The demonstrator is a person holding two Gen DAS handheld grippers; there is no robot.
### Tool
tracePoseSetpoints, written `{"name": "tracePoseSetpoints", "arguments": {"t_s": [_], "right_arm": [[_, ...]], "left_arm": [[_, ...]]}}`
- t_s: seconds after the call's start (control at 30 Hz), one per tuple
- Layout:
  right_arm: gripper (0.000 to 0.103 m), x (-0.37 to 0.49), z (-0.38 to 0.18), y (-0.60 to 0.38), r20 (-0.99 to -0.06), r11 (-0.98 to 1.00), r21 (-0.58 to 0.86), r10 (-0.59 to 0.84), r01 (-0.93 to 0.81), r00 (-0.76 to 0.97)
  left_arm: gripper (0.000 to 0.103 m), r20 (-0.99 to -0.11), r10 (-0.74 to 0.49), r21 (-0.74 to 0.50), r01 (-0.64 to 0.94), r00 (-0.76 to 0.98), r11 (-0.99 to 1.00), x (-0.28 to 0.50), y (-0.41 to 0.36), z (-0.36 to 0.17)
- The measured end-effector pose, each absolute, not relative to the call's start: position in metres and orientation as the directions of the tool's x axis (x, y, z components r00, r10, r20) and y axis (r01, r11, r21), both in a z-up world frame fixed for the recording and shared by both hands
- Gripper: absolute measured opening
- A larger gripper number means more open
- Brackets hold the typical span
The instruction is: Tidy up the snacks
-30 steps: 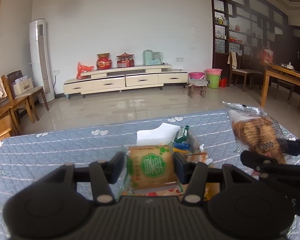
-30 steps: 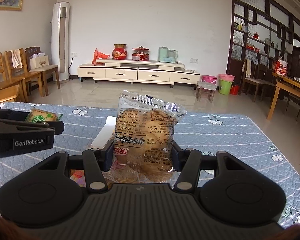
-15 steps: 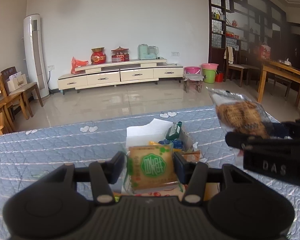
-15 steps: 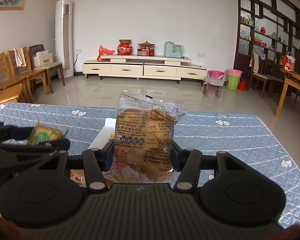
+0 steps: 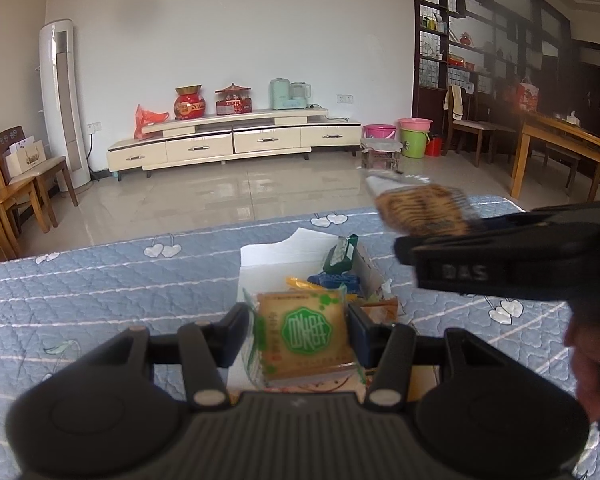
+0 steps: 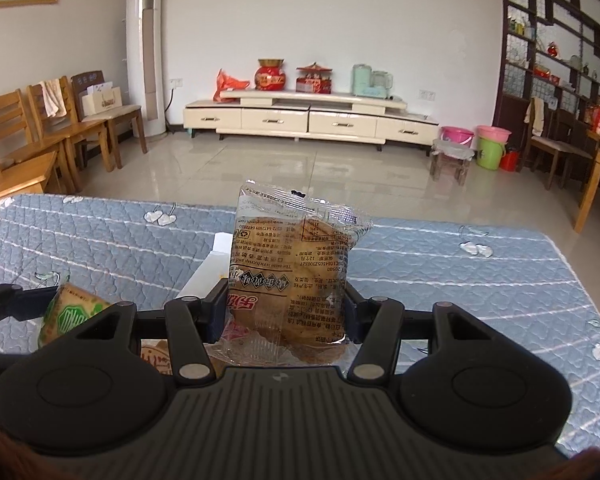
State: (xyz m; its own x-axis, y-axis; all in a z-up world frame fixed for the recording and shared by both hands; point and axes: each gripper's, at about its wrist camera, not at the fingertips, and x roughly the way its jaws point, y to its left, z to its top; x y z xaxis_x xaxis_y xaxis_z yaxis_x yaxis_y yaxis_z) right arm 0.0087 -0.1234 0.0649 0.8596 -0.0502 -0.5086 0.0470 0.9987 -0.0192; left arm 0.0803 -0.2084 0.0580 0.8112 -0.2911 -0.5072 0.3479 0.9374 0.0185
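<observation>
Both my hands hang over the white box [image 5: 268, 258] on the blue quilted table [image 5: 100, 280], so my worry is a collision there, or the slick wrappers slipping. My right gripper [image 6: 284, 314] is clamped on the clear cookie bag [image 6: 292, 272], upright and crinkled; my left gripper [image 5: 298, 334] is clamped on the green-label biscuit pack [image 5: 304, 336], flat, tan and square.

R tongs [image 5: 416, 220] w/ cookie bag [image 5: 420, 210] moved closer.
</observation>
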Motion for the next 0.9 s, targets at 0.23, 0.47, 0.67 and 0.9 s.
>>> {"name": "tracePoseSetpoints", "arguments": {"t_s": [0.23,0.47,0.67,0.9], "right_arm": [[0.068,0.035,0.057,-0.124,-0.549,0.999,-0.018,-0.036,0.031,0.835],[0.088,0.054,0.054,-0.124,-0.546,1.0,0.002,-0.012,0.016,0.837],[0.103,0.036,0.065,-0.128,-0.497,0.999,-0.007,-0.044,0.046,0.867],[0.103,-0.027,0.087,-0.143,-0.403,0.991,-0.019,-0.128,0.131,0.906]], "left_arm": [[0.052,-0.514,-0.306,0.017,0.366,0.802,0.931,0.088,-0.218,0.053],[0.052,-0.523,-0.31,0.017,0.373,0.794,0.928,0.095,-0.225,0.048],[0.052,-0.531,-0.323,0.009,0.386,0.783,0.922,0.096,-0.228,0.043],[0.053,-0.535,-0.355,-0.027,0.405,0.766,0.914,0.102,-0.236,0.042]]}}
